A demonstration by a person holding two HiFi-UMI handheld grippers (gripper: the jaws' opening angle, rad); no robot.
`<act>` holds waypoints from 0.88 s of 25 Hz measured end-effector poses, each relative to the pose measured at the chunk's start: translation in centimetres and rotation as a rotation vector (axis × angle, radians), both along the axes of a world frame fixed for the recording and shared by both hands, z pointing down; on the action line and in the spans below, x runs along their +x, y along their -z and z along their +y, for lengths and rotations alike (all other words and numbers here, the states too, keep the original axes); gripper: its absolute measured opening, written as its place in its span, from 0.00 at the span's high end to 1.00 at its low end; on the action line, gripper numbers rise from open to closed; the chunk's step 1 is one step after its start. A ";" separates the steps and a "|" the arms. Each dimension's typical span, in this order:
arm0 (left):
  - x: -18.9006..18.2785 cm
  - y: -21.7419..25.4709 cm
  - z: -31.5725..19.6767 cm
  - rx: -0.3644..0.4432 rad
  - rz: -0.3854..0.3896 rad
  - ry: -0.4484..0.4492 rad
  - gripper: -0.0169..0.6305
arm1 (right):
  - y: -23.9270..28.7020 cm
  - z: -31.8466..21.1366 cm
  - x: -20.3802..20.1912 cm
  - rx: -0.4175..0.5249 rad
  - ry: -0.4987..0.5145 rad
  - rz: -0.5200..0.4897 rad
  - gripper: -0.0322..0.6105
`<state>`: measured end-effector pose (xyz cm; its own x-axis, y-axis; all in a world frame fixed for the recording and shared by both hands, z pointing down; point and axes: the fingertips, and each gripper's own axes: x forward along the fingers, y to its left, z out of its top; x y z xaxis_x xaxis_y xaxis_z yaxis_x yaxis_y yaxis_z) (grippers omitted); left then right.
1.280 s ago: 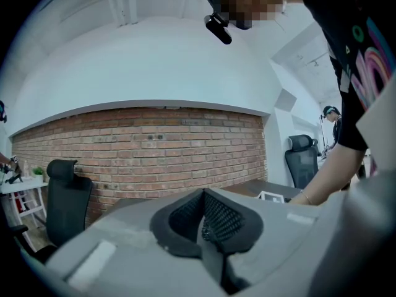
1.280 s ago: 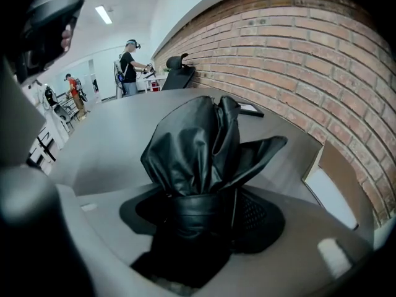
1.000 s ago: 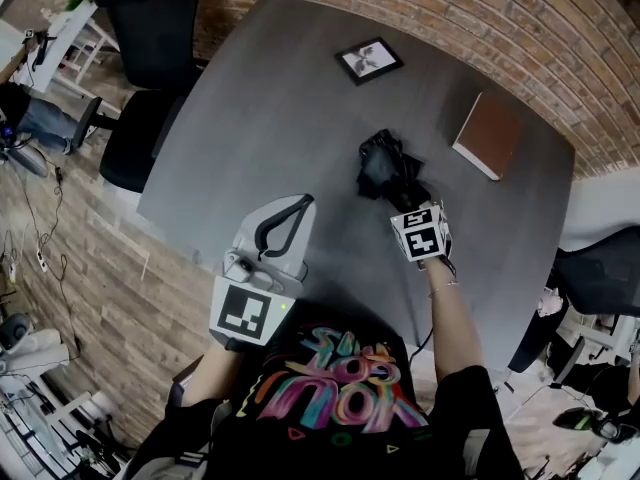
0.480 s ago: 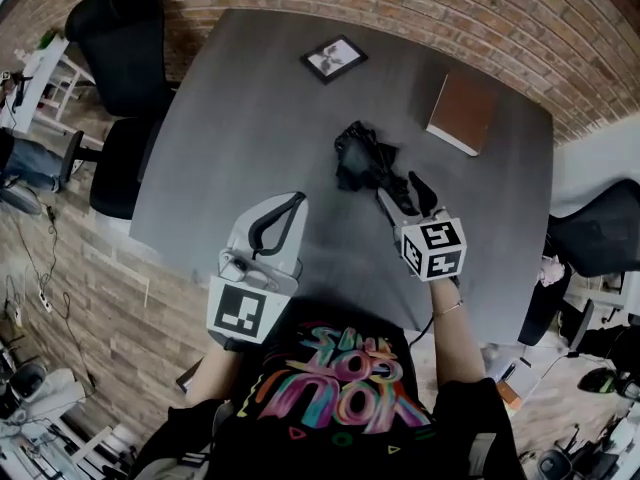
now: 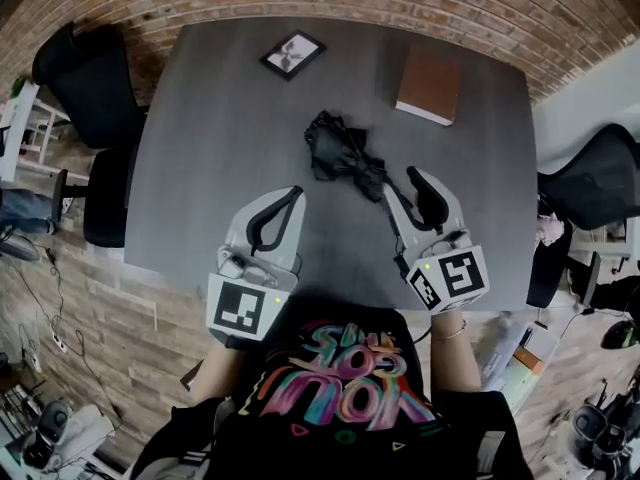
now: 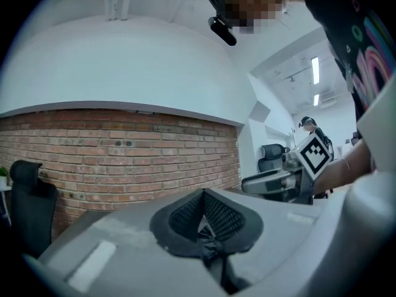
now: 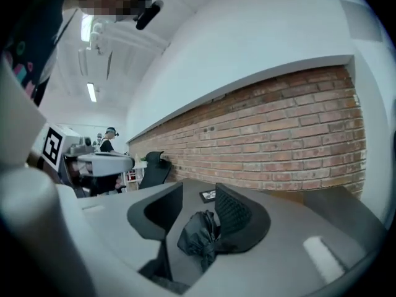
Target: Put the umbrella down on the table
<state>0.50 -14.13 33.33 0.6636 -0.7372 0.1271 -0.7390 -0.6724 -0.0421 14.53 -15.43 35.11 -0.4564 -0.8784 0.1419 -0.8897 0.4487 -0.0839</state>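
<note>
The black folded umbrella (image 5: pixel 340 153) lies crumpled on the grey table (image 5: pixel 210 138), near its middle. My right gripper (image 5: pixel 403 183) hangs above the table just short of the umbrella's near end, not touching it. Its jaws are closing with a clear gap and nothing pressed between them; in the right gripper view the umbrella (image 7: pixel 201 237) shows through that gap (image 7: pixel 199 190), down on the table beyond. My left gripper (image 5: pixel 295 193) floats over the near left part of the table, shut and empty, its pads meeting at the tip (image 6: pixel 203 193).
A small framed picture (image 5: pixel 293 53) and a brown notebook (image 5: pixel 428 71) lie at the table's far side by the brick wall. Black office chairs stand at the left (image 5: pixel 85 68) and at the right (image 5: pixel 590 178).
My right gripper let go of the umbrella, pulled back toward me and rose, its jaws narrowing. The umbrella stays on the table. The left gripper shifted only slightly.
</note>
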 end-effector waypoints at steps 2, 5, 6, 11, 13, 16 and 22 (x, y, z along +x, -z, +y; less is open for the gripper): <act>0.6 -0.1 0.1 -0.002 0.000 -0.021 0.98 | 1.1 1.2 0.9 0.029 -0.032 -0.022 0.72; 1.6 -0.1 0.3 -0.002 0.000 -0.051 0.98 | 1.8 2.9 2.3 0.052 -0.072 -0.033 0.74; 1.8 -0.1 0.3 -0.001 0.001 -0.059 0.98 | 1.8 3.5 2.7 0.050 -0.086 -0.037 0.76; 2.6 -0.1 0.6 -0.009 0.004 -0.084 0.98 | 1.1 6.6 5.5 0.020 -0.180 -0.080 0.83; 2.7 -0.2 0.7 -0.009 0.005 -0.087 0.98 | 1.3 7.4 6.4 0.036 -0.216 -0.081 0.86; 2.6 -0.2 0.6 -0.009 0.006 -0.085 0.98 | 2.0 8.4 7.4 0.068 -0.258 -0.078 0.90; 2.7 -0.3 0.7 -0.007 0.005 -0.083 0.98 | 3.3 9.5 7.4 0.110 -0.262 -0.056 0.95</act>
<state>3.21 -13.47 33.59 0.7228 -0.6789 0.1288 -0.6810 -0.7315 -0.0338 21.89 -5.90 31.77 -0.2167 -0.9760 0.0199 -0.9718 0.2137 -0.0999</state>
